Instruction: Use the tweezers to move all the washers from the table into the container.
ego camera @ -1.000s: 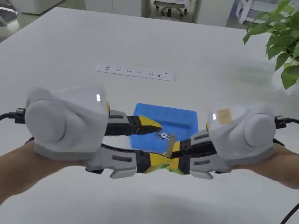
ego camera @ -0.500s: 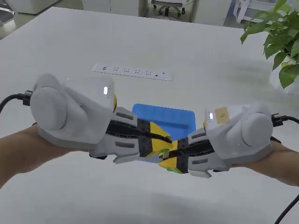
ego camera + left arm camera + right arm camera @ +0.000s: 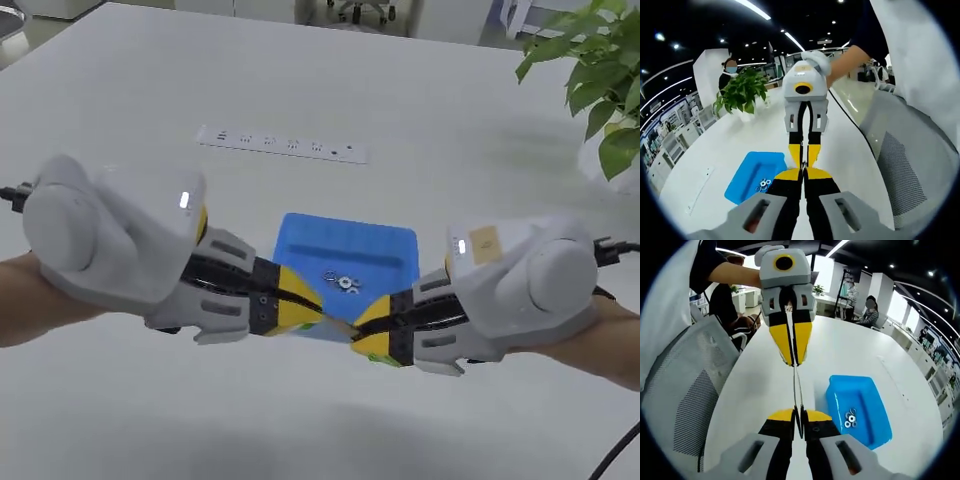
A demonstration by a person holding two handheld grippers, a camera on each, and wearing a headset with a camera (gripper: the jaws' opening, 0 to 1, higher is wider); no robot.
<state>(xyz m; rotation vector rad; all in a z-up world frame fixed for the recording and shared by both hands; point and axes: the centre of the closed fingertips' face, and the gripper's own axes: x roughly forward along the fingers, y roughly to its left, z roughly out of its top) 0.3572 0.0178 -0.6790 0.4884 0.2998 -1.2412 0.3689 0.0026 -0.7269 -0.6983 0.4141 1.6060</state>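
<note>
Right gripper (image 3: 798, 417) — jaws closed on the thin metal tweezers (image 3: 797, 387), whose other end the left gripper (image 3: 792, 360) also clamps. Release one side only once the other holds firm; avoid twisting. The small metal washers (image 3: 343, 282) lie inside the blue plastic container (image 3: 390, 245). Earlier the left gripper overlapped that container — now only its tips reach the near edge.

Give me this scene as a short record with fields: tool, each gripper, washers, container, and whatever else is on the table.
left gripper: shut on one end of the tweezers
right gripper: shut on the other end
tool: tweezers, thin metal, spanning between the two
container: blue, on the white table, just beyond the gripper tips
washers: small cluster inside the container
other: power strip farther back; potted plant at far right
</note>
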